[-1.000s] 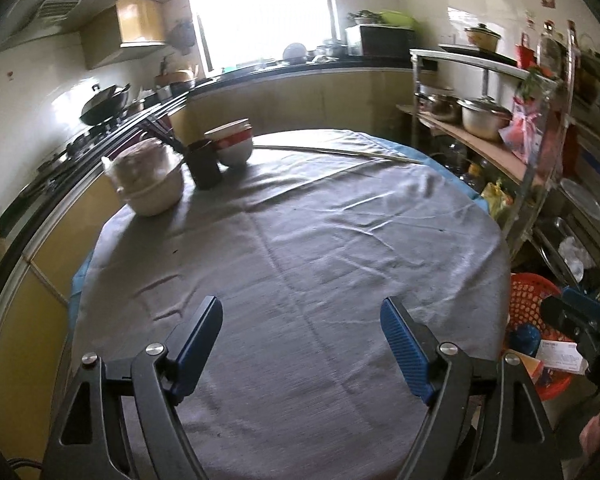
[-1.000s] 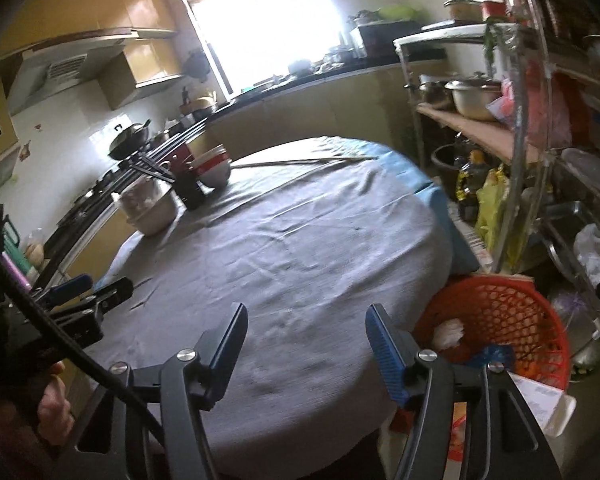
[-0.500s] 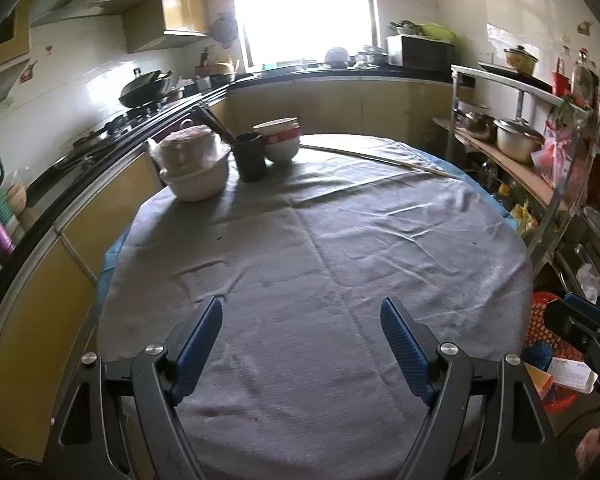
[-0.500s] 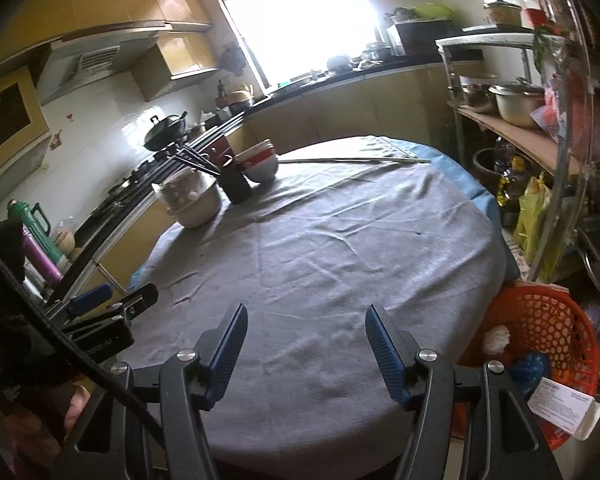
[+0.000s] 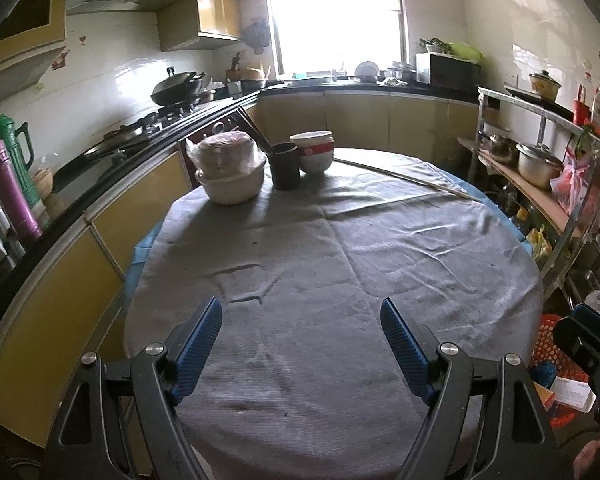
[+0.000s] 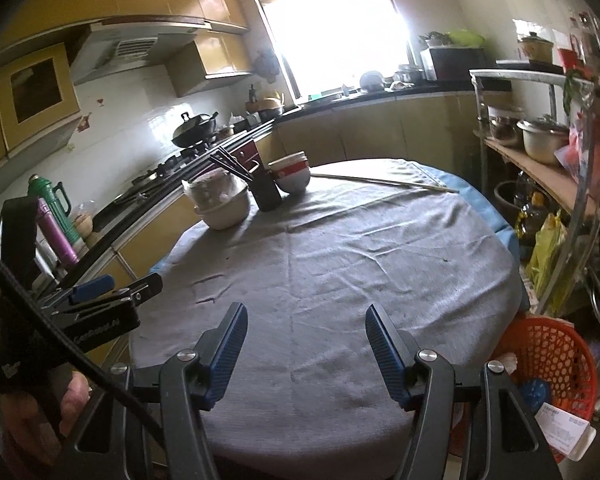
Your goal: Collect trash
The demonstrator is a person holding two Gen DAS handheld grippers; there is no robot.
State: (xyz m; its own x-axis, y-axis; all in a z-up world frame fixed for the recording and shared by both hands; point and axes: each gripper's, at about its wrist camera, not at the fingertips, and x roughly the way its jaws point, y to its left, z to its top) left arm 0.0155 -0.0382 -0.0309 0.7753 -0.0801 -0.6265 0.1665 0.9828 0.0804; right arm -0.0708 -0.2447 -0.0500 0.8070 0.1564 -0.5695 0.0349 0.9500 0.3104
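Observation:
An orange mesh trash basket [image 6: 552, 364] stands on the floor right of the round table [image 6: 340, 280]; it holds a white box [image 6: 566, 430], a blue item and white paper. It also shows in the left wrist view [image 5: 548, 356]. My left gripper [image 5: 302, 344] is open and empty above the near part of the grey tablecloth [image 5: 340, 280]. My right gripper [image 6: 306, 350] is open and empty above the table's near edge. No loose trash shows on the cloth.
At the table's far left stand a covered white bowl [image 5: 230, 174], a dark chopstick cup [image 5: 285, 170] and stacked red-and-white bowls [image 5: 313, 156]. A thin stick [image 5: 404, 178] lies at the far edge. Counters run left and behind; a metal rack [image 6: 540, 160] stands right.
Both grippers have pulled back and lifted, so more of the table and kitchen shows. Both stay open and empty.

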